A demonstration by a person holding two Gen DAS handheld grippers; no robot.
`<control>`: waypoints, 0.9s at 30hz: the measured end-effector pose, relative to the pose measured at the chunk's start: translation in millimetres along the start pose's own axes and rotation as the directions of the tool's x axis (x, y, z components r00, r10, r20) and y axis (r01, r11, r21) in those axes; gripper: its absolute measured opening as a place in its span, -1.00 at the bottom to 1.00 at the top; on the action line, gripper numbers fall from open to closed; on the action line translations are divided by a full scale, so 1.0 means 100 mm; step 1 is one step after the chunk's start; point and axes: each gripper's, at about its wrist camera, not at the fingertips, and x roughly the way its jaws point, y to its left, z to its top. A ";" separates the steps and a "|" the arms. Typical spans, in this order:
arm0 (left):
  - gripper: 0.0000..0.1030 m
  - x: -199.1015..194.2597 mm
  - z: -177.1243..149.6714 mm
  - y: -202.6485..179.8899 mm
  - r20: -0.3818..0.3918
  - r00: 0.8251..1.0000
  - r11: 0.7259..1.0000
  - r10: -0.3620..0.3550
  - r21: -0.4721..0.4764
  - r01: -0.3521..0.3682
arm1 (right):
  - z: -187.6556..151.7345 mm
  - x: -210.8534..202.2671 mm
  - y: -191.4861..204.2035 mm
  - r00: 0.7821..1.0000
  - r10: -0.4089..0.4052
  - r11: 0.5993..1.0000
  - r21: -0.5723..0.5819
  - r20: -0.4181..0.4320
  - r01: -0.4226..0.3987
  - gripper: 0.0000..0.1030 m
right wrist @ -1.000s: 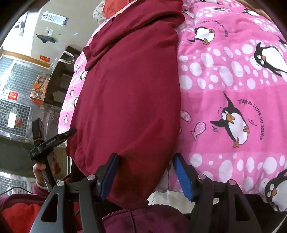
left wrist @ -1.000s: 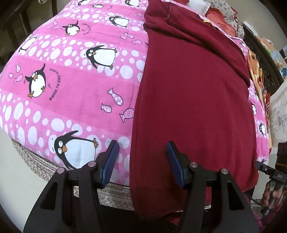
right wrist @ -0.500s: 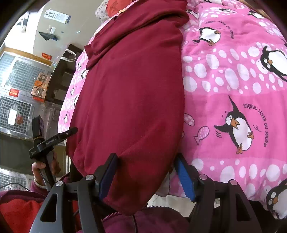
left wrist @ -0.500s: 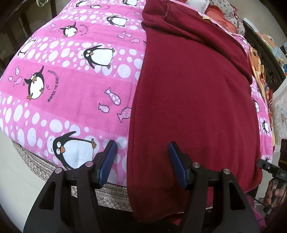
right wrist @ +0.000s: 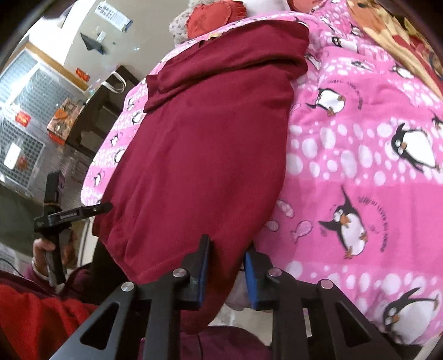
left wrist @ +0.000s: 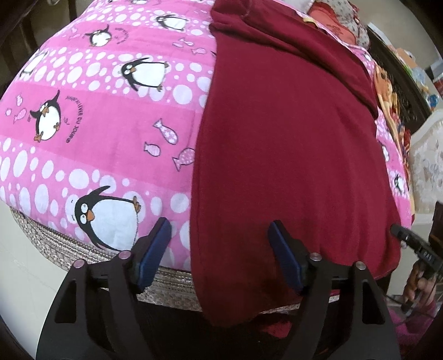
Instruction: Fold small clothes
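A maroon garment [left wrist: 290,144] lies lengthwise on a bed covered by a pink penguin-print blanket [left wrist: 105,144], its near end draped over the bed's near edge and hanging down. Its far end is bunched into a thick fold toward the bed's far edge, where a red cushion [right wrist: 213,16] sits.

The left hand-held gripper [left wrist: 218,250] is released and its jaws are opening; they stand wide apart. The garment's near left corner hangs in the gap between the two blue pads [left wrist: 153,250], but neither pad presses on the cloth. The left pad is over the blanket's edge and the woven mattress border [left wrist: 49,246]; the right pad stands in front of the maroon cloth.

The right hand-held gripper [right wrist: 225,272] is closing, its jaws drawn narrow around the garment's near right corner at the bed's near edge. The hanging hem passes between the blue pads [right wrist: 203,277] and continues below them; the left pad looks to be against the cloth, while a slim gap shows by the right pad, so a firm clench cannot be confirmed.

Each view catches the other hand-held gripper at its side, held in a hand [right wrist: 51,249] beside the bed's near corner.
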 end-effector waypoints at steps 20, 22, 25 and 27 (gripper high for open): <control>0.52 0.08 0.05 -0.22 -0.023 0.999 0.997 0.034 0.073 -0.032 | -0.22 0.19 -0.16 0.970 0.242 0.963 0.118 0.000 -0.241 -0.23; -0.01 0.06 0.07 -0.23 -0.005 1.000 0.997 0.018 0.072 -0.018 | -0.20 0.16 -0.09 0.973 0.230 0.969 0.088 0.007 -0.230 -0.41; -0.65 0.03 0.08 -0.18 -0.009 0.999 0.998 -0.046 0.040 0.047 | -0.16 0.10 -0.03 0.971 0.238 0.969 0.061 0.029 -0.239 -0.65; -0.79 0.01 0.10 -0.19 -0.008 0.999 0.997 -0.052 0.050 0.053 | -0.11 0.06 0.04 0.971 0.237 0.971 0.033 0.038 -0.238 -0.69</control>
